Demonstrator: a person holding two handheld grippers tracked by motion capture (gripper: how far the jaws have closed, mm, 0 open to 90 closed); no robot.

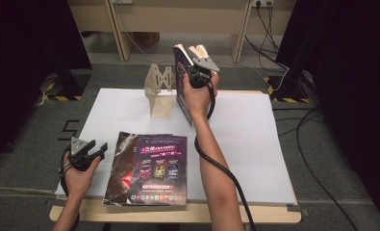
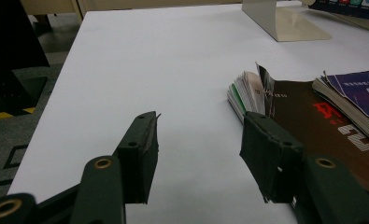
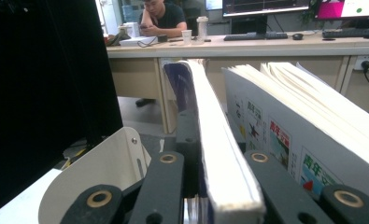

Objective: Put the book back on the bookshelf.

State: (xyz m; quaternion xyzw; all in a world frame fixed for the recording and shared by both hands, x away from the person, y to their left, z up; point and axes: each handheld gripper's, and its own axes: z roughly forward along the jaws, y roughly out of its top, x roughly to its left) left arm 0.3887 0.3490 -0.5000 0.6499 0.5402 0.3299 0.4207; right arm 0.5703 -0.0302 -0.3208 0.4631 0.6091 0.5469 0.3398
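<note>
The step in hand looked like shelving: the right gripper (image 1: 200, 67) held 1 magazine (image 1: 183, 82) upright at the far side of the worktop (image 1: 255, 139), just right of the beige bookend (image 1: 158, 91). In the right gripper view its jaws were clamped narrow on the top edge of that magazine (image 3: 219, 154), pinching the cover and a slice of pages, while the rest of the pages fanned loose to the right. The bookend's curved plate (image 3: 102, 172) sat just to the left of the jaws there, near but seemingly not yet touching the magazine.

The left gripper (image 1: 92, 150) rested at the near left edge of the worktop, its jaws wide and holding nothing; in the left gripper view they framed bare white surface (image 2: 173, 93), with the stack of 2 magazines (image 1: 149, 168) lying flat just to the right.

The next move probably called for sliding the upright magazine left until its cover leaned on the bookend, with its bottom edge settled on the worktop before the jaws let go. The loose pages could splay or topple it, so a steady release mattered.
</note>
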